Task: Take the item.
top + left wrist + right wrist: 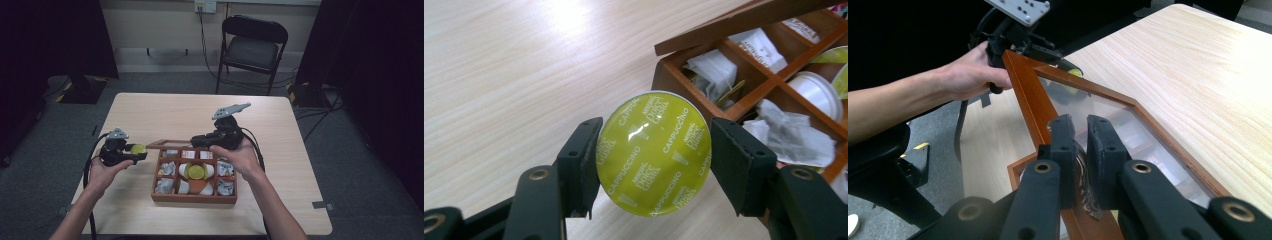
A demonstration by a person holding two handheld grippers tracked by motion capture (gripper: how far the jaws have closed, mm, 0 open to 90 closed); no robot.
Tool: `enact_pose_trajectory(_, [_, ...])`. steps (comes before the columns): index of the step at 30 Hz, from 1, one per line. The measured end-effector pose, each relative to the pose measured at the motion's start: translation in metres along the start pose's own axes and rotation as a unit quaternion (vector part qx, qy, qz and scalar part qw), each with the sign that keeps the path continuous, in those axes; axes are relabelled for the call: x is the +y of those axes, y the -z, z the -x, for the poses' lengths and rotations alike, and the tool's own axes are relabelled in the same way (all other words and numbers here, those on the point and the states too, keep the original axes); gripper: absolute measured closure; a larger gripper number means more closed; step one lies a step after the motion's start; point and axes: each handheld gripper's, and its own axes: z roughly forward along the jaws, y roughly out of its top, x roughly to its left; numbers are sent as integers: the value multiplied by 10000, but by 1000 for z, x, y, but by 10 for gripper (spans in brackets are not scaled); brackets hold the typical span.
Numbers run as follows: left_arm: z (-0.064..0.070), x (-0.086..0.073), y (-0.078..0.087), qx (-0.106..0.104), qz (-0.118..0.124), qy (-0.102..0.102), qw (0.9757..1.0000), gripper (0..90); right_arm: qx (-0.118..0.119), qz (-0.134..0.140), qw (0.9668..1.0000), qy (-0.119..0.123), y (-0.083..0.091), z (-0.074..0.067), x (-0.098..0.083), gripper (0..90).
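One capsule [655, 152] in left tongs [654, 165], right tongs [1082, 150] clamping lid [1128, 120]

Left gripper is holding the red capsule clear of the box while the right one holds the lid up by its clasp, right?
Not quite: the capsule is yellow-green, printed "Cappuccino", as the left gripper view shows. The rest stands: the left gripper holds it over the table, outside the wooden box, and the right gripper holds the glass lid up by its metal clasp.
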Motion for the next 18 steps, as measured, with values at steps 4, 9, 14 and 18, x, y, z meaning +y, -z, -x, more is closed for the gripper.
enact_pose_trajectory(4, [-1, -2, -9, -30, -59, 18, 10000, 405, 12, 1, 10000, 2, 0, 0, 0, 822])
enact_pose_trajectory(9, [-1, -5, -18, -51, -162, 48, 9998, 406, 14, 1, 10000, 3, 0, 0, 0, 822])
enact_pose_trajectory(14, [-3, -10, -24, 7, -232, 63, 9997, 406, 15, 3, 10000, 2, 0, 0, 0, 822])
enact_pose_trajectory(18, [-3, -12, -27, 40, -266, 42, 9996, 405, 14, 4, 10000, 1, 0, 0, 0, 822])
